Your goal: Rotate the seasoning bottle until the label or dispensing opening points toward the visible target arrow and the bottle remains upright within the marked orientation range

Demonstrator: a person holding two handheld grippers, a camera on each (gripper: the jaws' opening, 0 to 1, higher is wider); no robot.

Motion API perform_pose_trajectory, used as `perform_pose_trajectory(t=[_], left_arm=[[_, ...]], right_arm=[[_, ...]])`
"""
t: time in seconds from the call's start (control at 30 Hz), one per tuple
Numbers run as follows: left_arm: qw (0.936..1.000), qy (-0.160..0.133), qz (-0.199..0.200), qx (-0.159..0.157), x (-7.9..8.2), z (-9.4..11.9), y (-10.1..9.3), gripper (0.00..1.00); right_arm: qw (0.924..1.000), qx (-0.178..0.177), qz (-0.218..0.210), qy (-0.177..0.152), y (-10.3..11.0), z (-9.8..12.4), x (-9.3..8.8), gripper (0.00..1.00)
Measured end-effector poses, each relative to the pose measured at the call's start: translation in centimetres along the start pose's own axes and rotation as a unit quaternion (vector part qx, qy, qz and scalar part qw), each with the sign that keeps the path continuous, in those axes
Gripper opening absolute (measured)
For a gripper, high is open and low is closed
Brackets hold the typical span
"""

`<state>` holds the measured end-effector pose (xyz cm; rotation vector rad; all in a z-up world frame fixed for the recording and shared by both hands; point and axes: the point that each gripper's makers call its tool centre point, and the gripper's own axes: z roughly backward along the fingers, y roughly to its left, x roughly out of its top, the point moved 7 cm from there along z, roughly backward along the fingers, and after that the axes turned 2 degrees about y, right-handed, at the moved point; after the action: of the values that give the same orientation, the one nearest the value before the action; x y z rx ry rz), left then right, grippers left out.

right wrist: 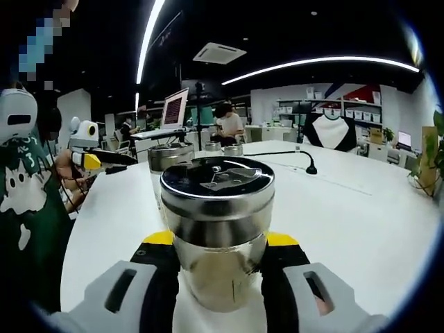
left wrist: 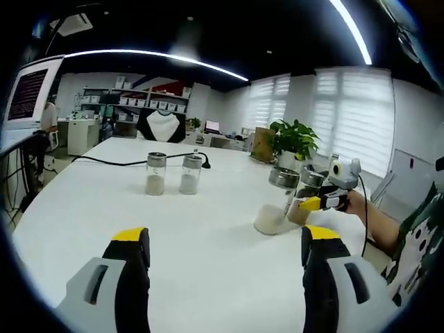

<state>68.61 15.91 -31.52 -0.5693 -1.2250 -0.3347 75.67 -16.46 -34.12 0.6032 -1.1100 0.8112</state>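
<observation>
The clear glass seasoning bottle (right wrist: pixel 217 229) with a shiny steel cap stands upright on the white table, powder inside.

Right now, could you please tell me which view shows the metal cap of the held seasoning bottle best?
The right gripper view: the cap sits close, its top facing the camera, between the right tool jaws. The left gripper view shows that bottle small, far right, side-on.
</observation>
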Motion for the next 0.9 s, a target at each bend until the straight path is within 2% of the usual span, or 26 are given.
perform_pose_trajectory(t=[0.23, 0.43, 0.8, 0.87, 0.9], left_arm=[[1.0000, -0.002, 0.005, 0.003, 0.4, -0.5, 0.3, 0.95], [0.9998, 0.009, -0.018, 0.001, 0.4, -0.8, 0.0, 0.95], [0.9997, 0.017, -0.012, -0.011, -0.4, -1.0, -0.5, 0.94], [0.9997, 0.019, -0.014, -0.010, -0.4, -1.1, -0.5, 0.95], [0.9996, 0.016, -0.020, -0.015, -0.4, -1.2, -0.7, 0.95]], right_arm=[[1.0000, -0.002, 0.001, 0.000, 0.0, 0.0, 0.0, 0.44], [1.0000, -0.007, -0.001, -0.004, 0.1, 0.0, -0.1, 0.44], [0.9994, -0.031, -0.007, -0.011, 0.4, 0.0, -0.1, 0.44], [0.9991, -0.040, -0.011, -0.009, 0.5, 0.0, -0.1, 0.44], [0.9983, -0.055, -0.016, 0.001, 0.6, 0.0, -0.1, 0.44]])
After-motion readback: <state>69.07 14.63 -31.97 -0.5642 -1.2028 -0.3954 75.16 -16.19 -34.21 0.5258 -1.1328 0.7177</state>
